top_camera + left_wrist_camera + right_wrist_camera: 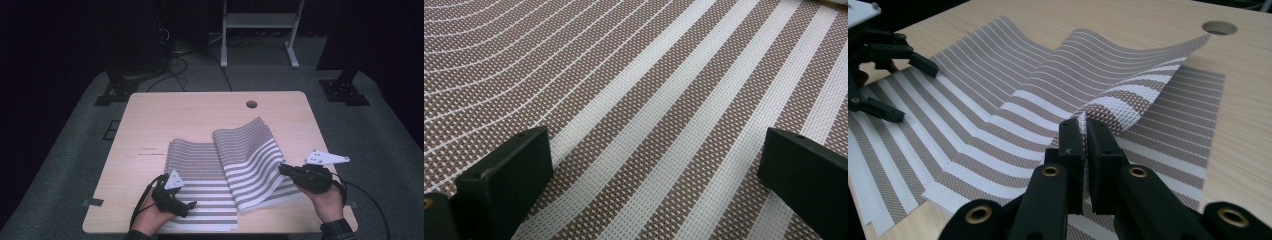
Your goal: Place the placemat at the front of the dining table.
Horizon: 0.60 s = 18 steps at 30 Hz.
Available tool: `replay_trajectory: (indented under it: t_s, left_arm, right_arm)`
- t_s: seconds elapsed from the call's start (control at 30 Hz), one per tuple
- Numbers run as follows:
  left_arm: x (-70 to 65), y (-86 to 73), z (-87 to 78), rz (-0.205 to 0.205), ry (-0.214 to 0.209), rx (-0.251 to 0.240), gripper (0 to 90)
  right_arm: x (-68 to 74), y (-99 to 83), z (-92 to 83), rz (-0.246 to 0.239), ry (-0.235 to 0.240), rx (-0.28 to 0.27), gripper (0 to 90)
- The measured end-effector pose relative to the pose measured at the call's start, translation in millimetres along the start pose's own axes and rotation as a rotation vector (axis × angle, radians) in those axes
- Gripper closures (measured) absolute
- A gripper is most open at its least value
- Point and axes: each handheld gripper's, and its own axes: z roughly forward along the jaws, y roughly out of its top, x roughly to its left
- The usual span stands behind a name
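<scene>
Brown-and-white striped woven placemats lie on the wooden table [150, 120]. In the right gripper view, my right gripper [1085, 125] is shut on the near edge of the top right mat [1108, 65], holding that edge up so the sheet bows. Another mat [1193, 130] lies flat beneath it. In the high view the same gripper [281, 168] pinches the lifted mat [250, 145] at its right side. My left gripper [187, 200] hovers open over the flat left mat [200, 165]. In its own view its jaws [656, 145] stand wide apart above the weave [649, 75], nothing between them.
A round cable hole [251, 104] sits near the table's far edge. Bare wood runs along the far and left sides. Beyond the table are cables on the floor and a white frame [257, 30]. The left gripper [893, 65] appears at the top left of the right gripper view.
</scene>
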Motion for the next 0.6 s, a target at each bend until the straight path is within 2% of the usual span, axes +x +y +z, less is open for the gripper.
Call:
replay_trajectory:
  t_s: [0.6]
  left_arm:
    - [0.0,0.1,0.1,-0.001,0.0,0.0,0.0]
  right_arm:
    - [26.4,31.2,38.9,-0.074,0.088,-0.006,86.2]
